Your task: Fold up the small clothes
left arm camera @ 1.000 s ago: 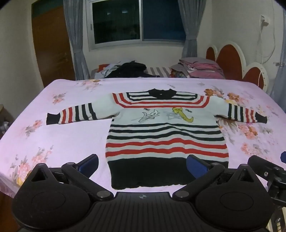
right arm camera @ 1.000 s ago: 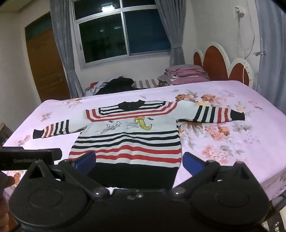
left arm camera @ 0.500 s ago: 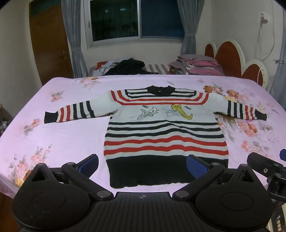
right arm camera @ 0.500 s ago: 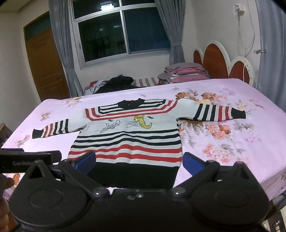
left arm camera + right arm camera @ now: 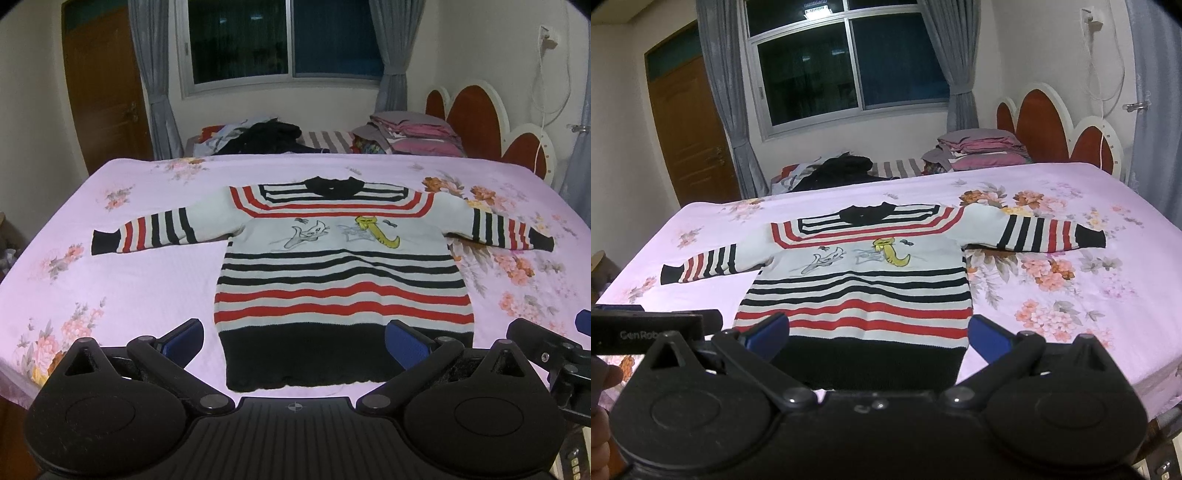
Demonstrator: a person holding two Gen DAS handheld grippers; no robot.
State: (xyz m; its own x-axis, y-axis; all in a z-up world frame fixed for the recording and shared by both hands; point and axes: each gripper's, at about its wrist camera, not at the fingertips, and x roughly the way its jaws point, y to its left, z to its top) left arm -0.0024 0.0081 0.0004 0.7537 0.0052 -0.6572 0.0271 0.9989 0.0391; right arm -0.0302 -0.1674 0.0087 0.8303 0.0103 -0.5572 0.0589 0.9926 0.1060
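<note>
Nearest the lens, the left gripper (image 5: 293,341) is seen with its blue-padded fingers (image 5: 404,347) spread wide and nothing held between them; the right gripper (image 5: 877,334) is likewise held wide open and empty, its blue-padded fingers (image 5: 990,338) framing the hem from above; part of a hand (image 5: 602,384) is glimpsed at the lower left edge of the right wrist view; just beyond both grippers, a small knitted sweater with red, black and white stripes and a cartoon print on the chest (image 5: 340,269) is laid flat, face up, on the bed covered by a pink floral sheet (image 5: 129,295), its black hem nearest and its black collar farthest, both sleeves stretched out sideways; neither gripper is seen touching the sweater; past the far edge of the bed, a loose heap of dark clothes (image 5: 266,138) and a stack of folded pink and grey bedding (image 5: 417,134) are seen; behind these, a dark window flanked by grey curtains (image 5: 280,40) and a brown wooden door (image 5: 107,92) are set in the wall
</note>
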